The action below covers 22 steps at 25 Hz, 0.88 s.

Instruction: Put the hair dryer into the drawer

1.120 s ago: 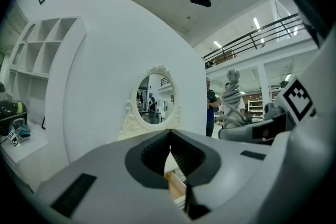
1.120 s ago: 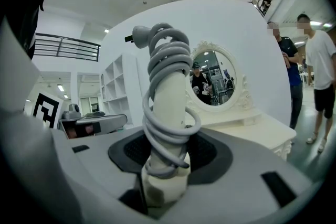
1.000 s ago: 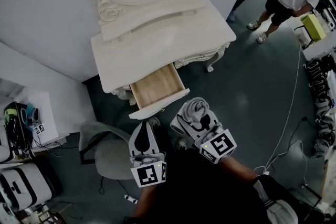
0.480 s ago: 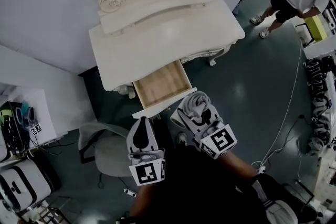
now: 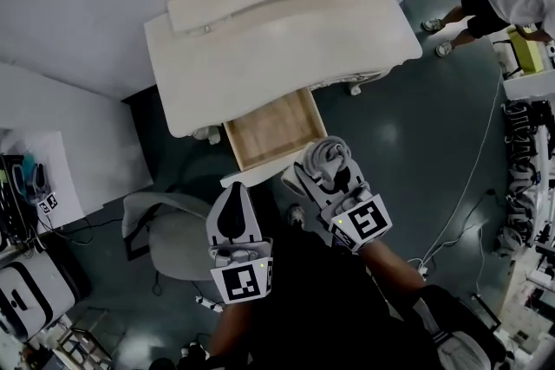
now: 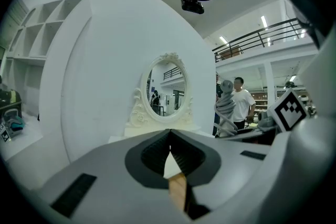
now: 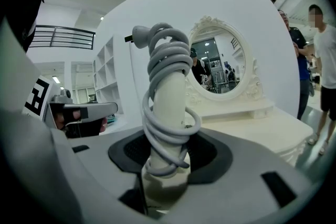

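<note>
The cream worktop [image 5: 286, 48] is smooth and curved, topped by a carved oval mirror [image 7: 220, 65]. Its pale wooden drawer [image 5: 273, 130] is pulled out. The right gripper [image 7: 165, 165] clamps the base of the hair dryer [image 7: 169, 86], a matte off-white cylinder wound with rubbery grey cord. It stands upright between the jaws, just beside the drawer's front corner. The left gripper [image 6: 169, 136], jaws pressed together, carries nothing.
</note>
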Motion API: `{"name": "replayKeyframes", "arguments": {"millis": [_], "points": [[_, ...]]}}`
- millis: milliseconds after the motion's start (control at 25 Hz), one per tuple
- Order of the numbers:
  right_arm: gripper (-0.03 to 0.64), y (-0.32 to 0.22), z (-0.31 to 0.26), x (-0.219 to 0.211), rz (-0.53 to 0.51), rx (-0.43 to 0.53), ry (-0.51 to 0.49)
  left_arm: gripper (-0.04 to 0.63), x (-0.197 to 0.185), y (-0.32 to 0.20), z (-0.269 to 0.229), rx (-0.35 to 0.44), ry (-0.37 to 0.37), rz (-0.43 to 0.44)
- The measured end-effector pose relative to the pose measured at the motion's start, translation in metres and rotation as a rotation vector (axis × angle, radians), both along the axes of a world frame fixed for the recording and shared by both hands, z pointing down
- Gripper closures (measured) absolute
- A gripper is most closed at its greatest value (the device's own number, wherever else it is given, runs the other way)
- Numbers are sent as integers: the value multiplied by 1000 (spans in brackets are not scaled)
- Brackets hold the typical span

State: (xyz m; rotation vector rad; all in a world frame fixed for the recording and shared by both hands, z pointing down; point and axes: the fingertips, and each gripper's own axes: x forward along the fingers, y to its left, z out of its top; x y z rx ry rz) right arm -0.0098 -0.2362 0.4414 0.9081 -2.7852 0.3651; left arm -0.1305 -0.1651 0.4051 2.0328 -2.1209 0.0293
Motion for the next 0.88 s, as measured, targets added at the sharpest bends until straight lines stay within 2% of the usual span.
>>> {"name": "replayKeyframes", "arguments": {"millis": [400,880], "points": [[422,-30,44,-18,-19,-8,56,572,-12,-20,30,-37,27,-15],[422,-51,101,-50,-98,-15,131,572,-27,-40,74,-93,54,-4]]}}
